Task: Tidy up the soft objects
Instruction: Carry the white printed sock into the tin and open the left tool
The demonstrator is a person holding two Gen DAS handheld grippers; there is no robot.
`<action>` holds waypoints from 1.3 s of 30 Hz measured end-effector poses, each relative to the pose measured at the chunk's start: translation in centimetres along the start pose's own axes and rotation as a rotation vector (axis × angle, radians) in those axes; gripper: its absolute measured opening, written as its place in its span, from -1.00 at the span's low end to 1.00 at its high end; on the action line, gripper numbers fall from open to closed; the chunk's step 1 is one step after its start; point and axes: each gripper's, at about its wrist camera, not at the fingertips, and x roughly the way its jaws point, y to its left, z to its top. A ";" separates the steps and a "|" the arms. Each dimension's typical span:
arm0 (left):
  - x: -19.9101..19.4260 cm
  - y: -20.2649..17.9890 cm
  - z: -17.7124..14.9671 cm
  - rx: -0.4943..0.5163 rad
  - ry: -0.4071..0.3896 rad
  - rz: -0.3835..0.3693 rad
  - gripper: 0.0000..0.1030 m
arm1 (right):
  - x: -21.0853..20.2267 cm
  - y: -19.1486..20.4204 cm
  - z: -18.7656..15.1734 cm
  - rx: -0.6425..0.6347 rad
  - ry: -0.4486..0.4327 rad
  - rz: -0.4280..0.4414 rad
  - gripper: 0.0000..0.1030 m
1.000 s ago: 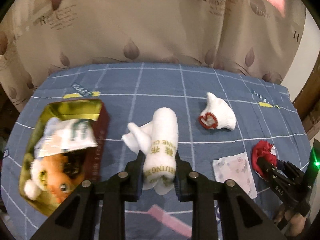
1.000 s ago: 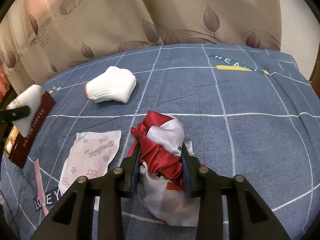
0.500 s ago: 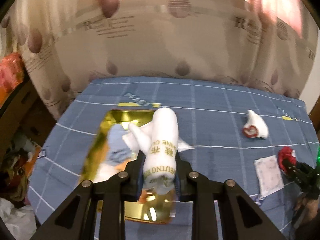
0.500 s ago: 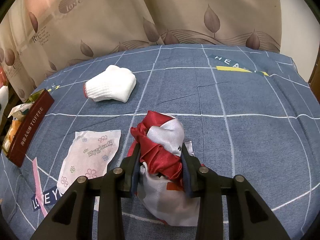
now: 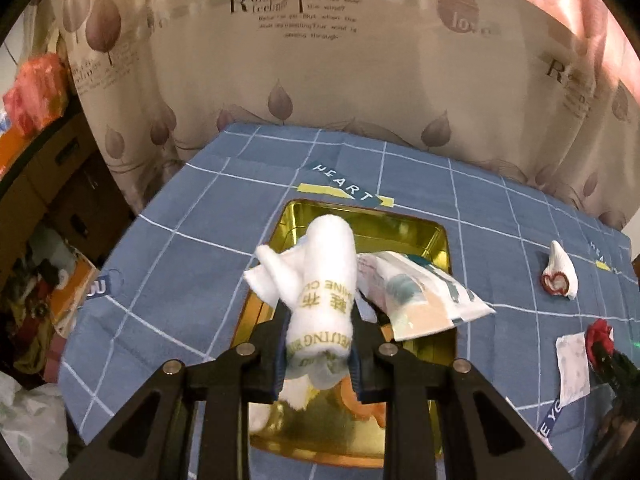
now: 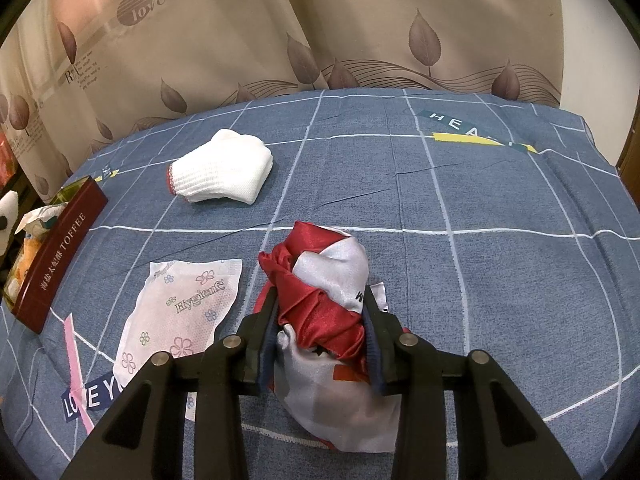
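My left gripper (image 5: 320,320) is shut on a rolled white towel (image 5: 322,276) with gold lettering and holds it above the gold tin box (image 5: 404,236), which holds a tissue pack (image 5: 420,296) and an orange plush toy. My right gripper (image 6: 320,312) is shut on a red and white satin cloth (image 6: 324,284) that rests on the blue checked bedspread. The tin shows in the right wrist view as a dark red box (image 6: 60,248) at the far left. A folded white glove (image 6: 222,172) lies behind the cloth.
A flat Hygiene wipe packet (image 6: 184,312) lies left of the right gripper. The glove also shows in the left wrist view (image 5: 560,272) at the right. A beige leaf-print curtain (image 6: 320,24) hangs behind the bed. Boxes and clutter (image 5: 44,208) stand off the bed's left edge.
My left gripper has carried the rolled towel leftward to a spot over the gold tin. The right gripper and its cloth have stayed still.
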 end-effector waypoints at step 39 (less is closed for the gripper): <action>2.6 -0.8 2.4 -0.020 0.037 -0.039 0.02 | 0.1 0.3 0.0 -0.026 0.004 -0.007 -0.18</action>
